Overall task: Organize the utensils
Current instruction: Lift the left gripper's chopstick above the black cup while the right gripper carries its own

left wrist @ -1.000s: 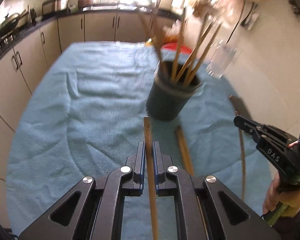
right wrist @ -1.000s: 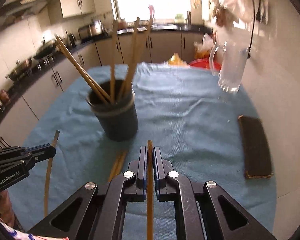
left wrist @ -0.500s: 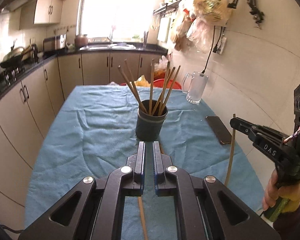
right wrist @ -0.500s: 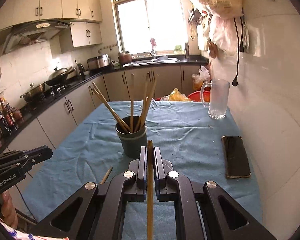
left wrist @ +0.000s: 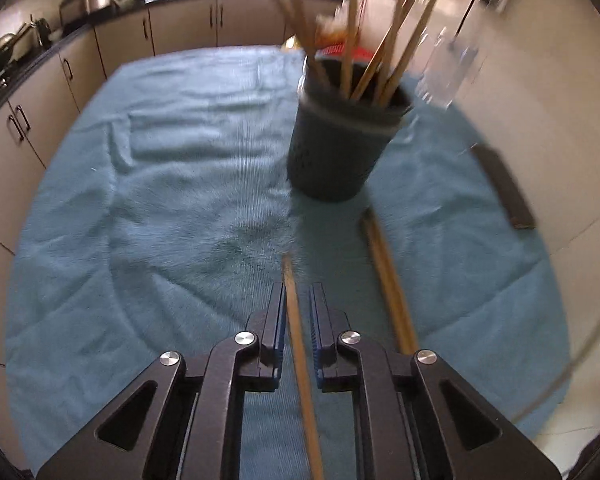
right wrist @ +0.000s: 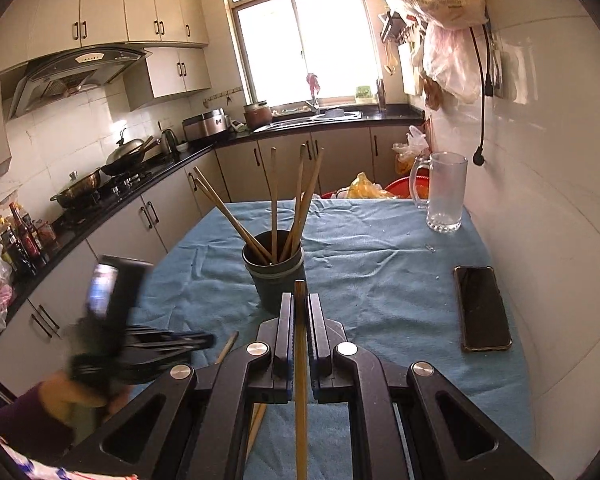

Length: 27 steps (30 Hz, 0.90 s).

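A dark round holder (left wrist: 342, 140) with several wooden chopsticks stands on the blue cloth (left wrist: 180, 200); it also shows in the right wrist view (right wrist: 274, 276). My left gripper (left wrist: 298, 312) hangs low over the cloth with a gap between its pads; a chopstick (left wrist: 300, 352) lies between them, touching the left pad. Two more chopsticks (left wrist: 388, 276) lie to its right. My right gripper (right wrist: 299, 320) is shut on a chopstick (right wrist: 300, 360), held high in front of the holder. The left gripper appears blurred in the right wrist view (right wrist: 148, 344).
A black phone (right wrist: 482, 308) lies at the right of the cloth near the white wall. A glass mug (right wrist: 444, 192) stands at the far right corner. Kitchen cabinets and a stove run along the left. A loose chopstick (right wrist: 226, 348) lies by the left gripper.
My left gripper has dropped back down close to the cloth and holder, with a chopstick between its pads again. My right gripper stays raised, still holding its chopstick.
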Tool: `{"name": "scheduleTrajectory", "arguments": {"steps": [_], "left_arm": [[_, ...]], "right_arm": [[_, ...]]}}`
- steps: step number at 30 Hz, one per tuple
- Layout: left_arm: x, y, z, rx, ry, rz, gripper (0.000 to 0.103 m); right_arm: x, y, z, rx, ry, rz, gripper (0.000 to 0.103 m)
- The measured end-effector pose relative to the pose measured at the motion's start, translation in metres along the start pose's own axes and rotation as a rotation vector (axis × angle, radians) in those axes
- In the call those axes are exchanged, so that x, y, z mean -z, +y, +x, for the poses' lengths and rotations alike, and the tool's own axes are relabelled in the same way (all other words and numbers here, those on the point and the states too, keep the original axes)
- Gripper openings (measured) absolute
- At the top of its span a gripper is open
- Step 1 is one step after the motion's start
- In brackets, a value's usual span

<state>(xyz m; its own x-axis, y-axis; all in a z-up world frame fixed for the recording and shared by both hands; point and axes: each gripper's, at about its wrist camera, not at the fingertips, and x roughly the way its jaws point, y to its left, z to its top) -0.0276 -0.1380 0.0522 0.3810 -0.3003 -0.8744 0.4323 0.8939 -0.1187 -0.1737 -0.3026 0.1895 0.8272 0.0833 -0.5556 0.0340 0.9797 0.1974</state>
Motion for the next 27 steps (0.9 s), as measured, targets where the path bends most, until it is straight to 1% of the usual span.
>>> {"name": "scheduleTrajectory", "arguments": {"steps": [1,2,3,4,5,6,8,9,10,11,14,18,27], "left_arm": [[-0.002,0.0,0.008,-0.003,0.013,0.006,0.013],[-0.005,-0.002,0.015,-0.005,0.026,0.015,0.02],[-0.008,-0.004,0.022,-0.012,0.041,0.028,0.025],[-0.012,-0.006,0.031,-0.029,0.056,0.039,0.031],[-0.014,-0.006,0.036,-0.044,0.065,0.042,0.031],[-0.016,-0.007,0.039,-0.057,0.057,0.046,0.031],[-0.019,-0.008,0.04,-0.066,0.056,0.048,0.031],[-0.019,-0.008,0.041,-0.062,0.059,0.048,0.03],[-0.019,-0.007,0.041,-0.064,0.054,0.049,0.01],[-0.018,-0.007,0.039,-0.065,0.055,0.049,0.007],[-0.013,0.0,0.029,-0.063,0.031,0.022,0.007],[-0.006,-0.001,-0.007,-0.048,-0.053,0.005,0.007],[0.023,-0.01,-0.125,0.002,-0.334,0.009,0.007]], "right_arm": [[-0.001,-0.001,0.003,-0.002,0.005,-0.002,0.006],[-0.001,-0.001,0.006,-0.003,0.008,-0.004,0.006],[-0.001,-0.001,0.008,-0.005,0.011,-0.006,0.006],[-0.002,-0.002,0.01,-0.007,0.014,-0.007,0.006],[-0.002,-0.002,0.012,-0.009,0.015,-0.007,0.006],[-0.003,-0.003,0.014,-0.011,0.017,-0.007,0.006],[-0.004,-0.004,0.018,-0.017,0.019,-0.006,0.006],[-0.004,-0.004,0.019,-0.019,0.021,-0.004,0.006],[-0.004,-0.005,0.022,-0.023,0.022,-0.001,0.006],[-0.004,-0.006,0.023,-0.025,0.023,0.001,0.006],[-0.003,-0.007,0.025,-0.028,0.025,0.006,0.006],[-0.004,-0.008,0.02,-0.03,0.014,0.015,0.006],[-0.003,0.005,-0.016,-0.028,-0.056,0.005,0.006]]}}
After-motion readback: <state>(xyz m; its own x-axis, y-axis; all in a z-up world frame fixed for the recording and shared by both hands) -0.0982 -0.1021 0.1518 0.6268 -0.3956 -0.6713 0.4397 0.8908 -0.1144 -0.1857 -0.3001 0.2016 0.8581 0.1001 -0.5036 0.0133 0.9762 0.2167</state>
